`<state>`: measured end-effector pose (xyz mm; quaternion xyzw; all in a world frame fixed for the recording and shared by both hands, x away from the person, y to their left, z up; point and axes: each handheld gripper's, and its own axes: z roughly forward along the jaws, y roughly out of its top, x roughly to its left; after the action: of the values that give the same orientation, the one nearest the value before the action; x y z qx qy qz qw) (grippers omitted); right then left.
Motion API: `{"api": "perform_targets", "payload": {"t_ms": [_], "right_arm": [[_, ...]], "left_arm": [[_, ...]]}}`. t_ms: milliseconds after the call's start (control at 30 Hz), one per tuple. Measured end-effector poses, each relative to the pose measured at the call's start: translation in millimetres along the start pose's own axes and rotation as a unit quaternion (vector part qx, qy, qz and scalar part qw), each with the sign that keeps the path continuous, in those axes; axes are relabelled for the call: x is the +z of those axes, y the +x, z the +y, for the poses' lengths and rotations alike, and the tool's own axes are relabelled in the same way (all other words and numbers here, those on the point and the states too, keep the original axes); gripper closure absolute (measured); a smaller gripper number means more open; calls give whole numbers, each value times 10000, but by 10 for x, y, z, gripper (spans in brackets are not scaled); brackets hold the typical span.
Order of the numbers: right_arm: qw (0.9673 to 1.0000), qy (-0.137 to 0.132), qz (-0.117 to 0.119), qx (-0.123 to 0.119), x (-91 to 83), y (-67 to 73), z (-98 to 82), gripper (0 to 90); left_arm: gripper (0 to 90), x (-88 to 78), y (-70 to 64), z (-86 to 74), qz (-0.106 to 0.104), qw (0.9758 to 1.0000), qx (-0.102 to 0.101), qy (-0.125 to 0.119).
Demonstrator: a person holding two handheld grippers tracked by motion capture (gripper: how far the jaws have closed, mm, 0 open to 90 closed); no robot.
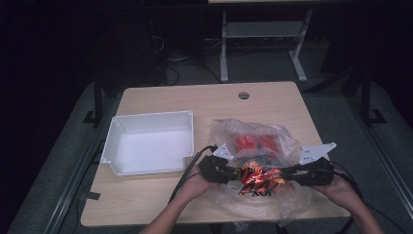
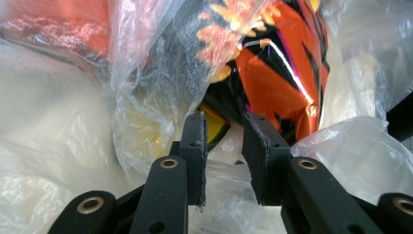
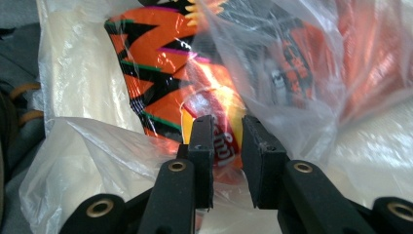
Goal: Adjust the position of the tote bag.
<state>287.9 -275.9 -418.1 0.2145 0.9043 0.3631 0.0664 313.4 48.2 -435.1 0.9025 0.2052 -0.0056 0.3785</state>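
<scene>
Both grippers are on the orange snack bag (image 1: 258, 178) inside the clear plastic bag (image 1: 253, 139). Left gripper (image 1: 234, 172) pinches one end, right gripper (image 1: 286, 174) clamps the other. White tray (image 1: 122, 124) sits to the left.

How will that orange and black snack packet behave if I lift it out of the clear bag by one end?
The snack packet looks puffed and crinkled, so it is probably light and will likely sag or twist. Its glossy foil may slip between the pads. The clear plastic bag drapes loosely over it, so film will probably cling and lift too.
</scene>
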Motion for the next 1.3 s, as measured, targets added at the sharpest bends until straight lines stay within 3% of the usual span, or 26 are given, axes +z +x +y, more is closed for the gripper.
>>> {"api": "perform_targets", "payload": {"t_ms": [300, 533, 700, 900, 1167, 1300], "right_arm": [[9996, 25, -257, 70, -139, -35, -128, 740], [9992, 183, -306, 156, -137, -54, -249, 746], [9991, 355, -168, 133, -48, -34, -294, 747], [9995, 312, -30, 97, 15, -6, -262, 746], [9993, 319, 128, -131, 122, 65, -158, 743], [9995, 226, 212, -67, 147, 79, -141, 744]], "left_arm": [[697, 12, 1, -26, -4, 10000, -25, 14], [688, 21, -1, -39, -43, 10000, 7, 60], [679, 3, -16, -56, -73, 10000, 45, 44], [674, -39, -31, -74, -109, 9999, 50, -12], [657, -175, -45, -139, -159, 9998, 79, -84], [637, -255, -55, -166, -257, 9995, 112, -138]]}}
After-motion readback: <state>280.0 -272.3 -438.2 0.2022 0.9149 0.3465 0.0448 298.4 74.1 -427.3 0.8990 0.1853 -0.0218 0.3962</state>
